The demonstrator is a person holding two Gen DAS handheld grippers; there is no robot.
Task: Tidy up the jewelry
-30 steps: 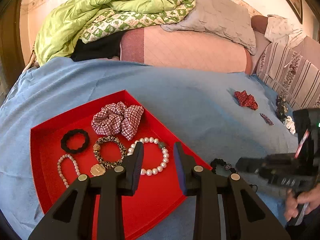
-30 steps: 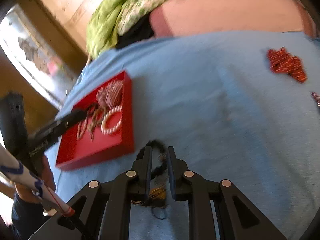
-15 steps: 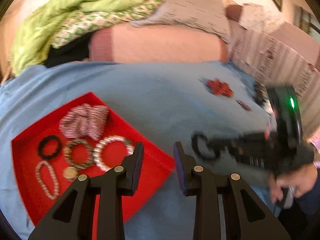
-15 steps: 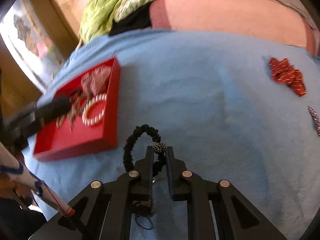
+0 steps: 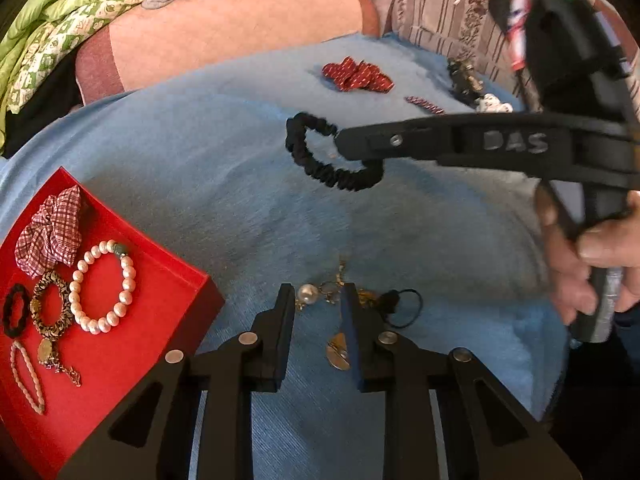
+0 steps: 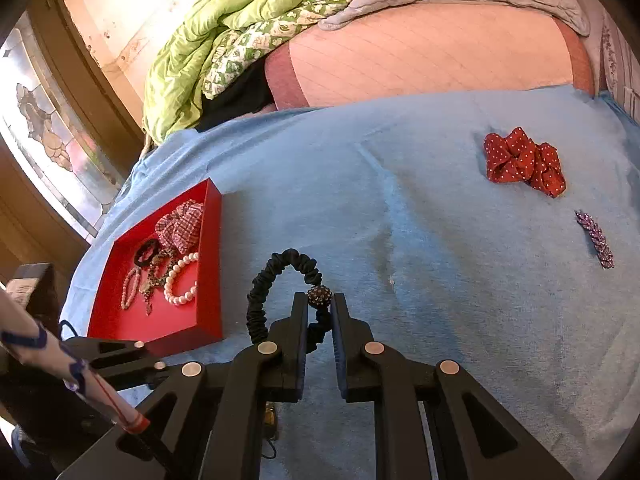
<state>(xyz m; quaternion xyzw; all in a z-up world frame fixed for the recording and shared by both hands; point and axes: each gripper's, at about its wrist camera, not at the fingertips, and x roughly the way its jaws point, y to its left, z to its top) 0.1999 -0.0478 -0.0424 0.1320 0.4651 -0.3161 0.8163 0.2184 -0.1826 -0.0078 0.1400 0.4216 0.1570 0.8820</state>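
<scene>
Scrunchie in transit, loose trinkets below

Black scrunchie [image 6: 280, 288], beaded: lifted clear of the blue blanket [image 6: 440, 240], pinched by its near side in my right claw [image 6: 320, 312]; jaws narrow, clamped on fabric. Red tray [image 6: 212, 264] lies left, already stocked with bracelets. Risk: thin grip near the bead; the band could slip free and drop short of the tray. My left claw [image 5: 316, 316], jaws just narrowing, straddles the small pearl-and-gold pieces [image 5: 328, 292] on the blanket, gripping nothing yet; it could snag their chain.
</scene>
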